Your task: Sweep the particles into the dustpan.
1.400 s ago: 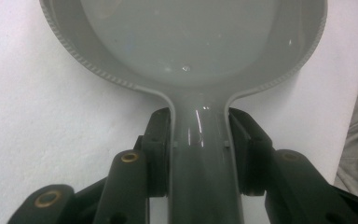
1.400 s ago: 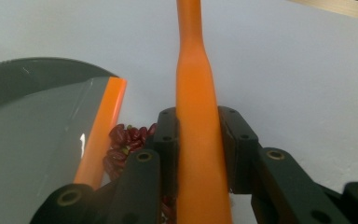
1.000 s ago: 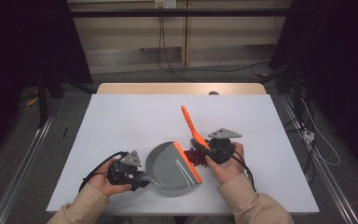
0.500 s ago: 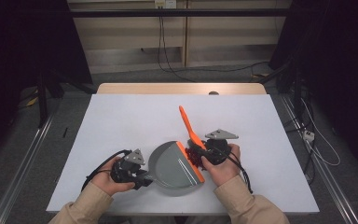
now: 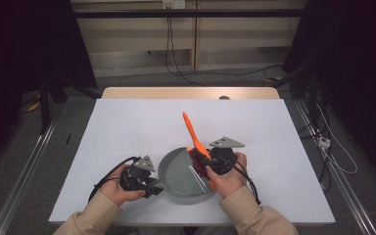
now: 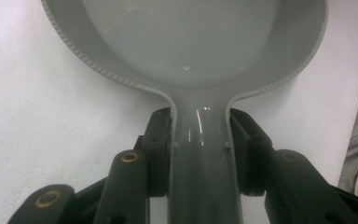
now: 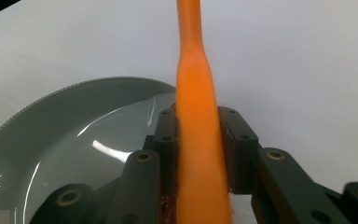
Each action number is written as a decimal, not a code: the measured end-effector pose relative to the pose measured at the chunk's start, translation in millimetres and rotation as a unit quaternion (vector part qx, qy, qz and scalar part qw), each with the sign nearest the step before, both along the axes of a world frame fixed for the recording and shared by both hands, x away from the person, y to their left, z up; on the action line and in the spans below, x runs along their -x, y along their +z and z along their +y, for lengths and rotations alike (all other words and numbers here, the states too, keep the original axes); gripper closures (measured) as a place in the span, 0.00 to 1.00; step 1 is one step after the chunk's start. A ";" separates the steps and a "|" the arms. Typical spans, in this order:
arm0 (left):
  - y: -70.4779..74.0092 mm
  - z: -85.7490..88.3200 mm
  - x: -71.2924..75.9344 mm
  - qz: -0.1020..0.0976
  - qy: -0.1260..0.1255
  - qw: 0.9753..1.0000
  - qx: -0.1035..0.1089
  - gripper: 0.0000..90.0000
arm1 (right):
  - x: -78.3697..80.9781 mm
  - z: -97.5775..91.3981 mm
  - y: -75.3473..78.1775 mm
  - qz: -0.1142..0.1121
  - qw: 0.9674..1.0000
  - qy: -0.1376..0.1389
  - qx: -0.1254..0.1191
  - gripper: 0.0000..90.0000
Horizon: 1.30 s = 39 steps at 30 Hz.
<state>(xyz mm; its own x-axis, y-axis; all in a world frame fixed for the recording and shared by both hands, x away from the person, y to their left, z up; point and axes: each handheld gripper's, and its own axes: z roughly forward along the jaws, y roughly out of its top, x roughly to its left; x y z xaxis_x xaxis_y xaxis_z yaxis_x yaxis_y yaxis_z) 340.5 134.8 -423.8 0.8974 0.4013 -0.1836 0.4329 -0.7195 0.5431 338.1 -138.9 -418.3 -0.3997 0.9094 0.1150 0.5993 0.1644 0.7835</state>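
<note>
Near the front edge of the white worktop (image 5: 127,122), a grey pan (image 5: 183,175) is sitting flat, and everything else is best placed from it. At the pan's left side, the left tool (image 5: 152,186) is gripping the pan's grey handle (image 6: 200,154), its two black jaws closed tight against either side of the handle just behind where it is widening into the bowl. At the pan's right rim, the right tool (image 5: 203,161) is clamping an orange brush (image 5: 192,132) by its handle, jaws pressed in on both sides of it. The orange handle is slanting up and away from the pan toward the far side of the worktop, while the dark reddish bristle end (image 5: 196,157) is hanging over the right part of the pan's bowl, just beside the rim; whether the bristles are touching the pan's floor is not clear. A person's hands are wrapping both tools, the beige sleeves (image 5: 95,215) coming in from the near edge, on either side of the pan.
</note>
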 end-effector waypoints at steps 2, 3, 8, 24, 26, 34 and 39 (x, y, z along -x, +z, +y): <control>0.1 0.6 -0.1 0.000 0.001 1.000 -0.001 0.70 | 0.4 3.6 0.8 -0.004 1.000 0.006 0.010 0.79; 0.2 1.1 -0.4 0.000 -0.001 1.000 -0.003 0.70 | 0.7 5.8 1.5 -0.006 1.000 0.008 0.010 0.79; -0.5 2.0 -0.7 0.002 0.001 1.000 0.000 0.70 | 2.3 14.6 9.7 -0.006 0.999 0.030 -0.014 0.79; -1.1 8.9 -2.7 0.004 0.006 1.000 0.004 0.70 | -23.8 -15.7 11.7 -0.026 1.000 0.005 -0.001 0.79; -1.3 9.1 -3.3 0.003 0.005 1.000 0.004 0.70 | -27.2 -18.9 5.9 -0.027 1.000 -0.003 0.010 0.79; -2.3 8.3 -2.8 0.004 0.011 1.000 0.008 0.70 | -19.9 -3.6 -2.0 -0.020 0.999 0.020 0.018 0.79; -2.6 8.8 -2.1 0.003 0.014 1.000 0.011 0.69 | -11.1 6.8 2.1 -0.020 0.999 0.043 -0.010 0.79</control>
<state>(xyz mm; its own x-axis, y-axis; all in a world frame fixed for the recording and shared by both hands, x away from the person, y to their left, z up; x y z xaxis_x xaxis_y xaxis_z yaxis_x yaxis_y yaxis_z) 342.6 143.5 -426.4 0.8842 0.4230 -0.1984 0.4570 -0.6948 0.5553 349.2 -132.1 -416.2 -0.4805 0.8693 0.1155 0.5522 0.1977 0.8099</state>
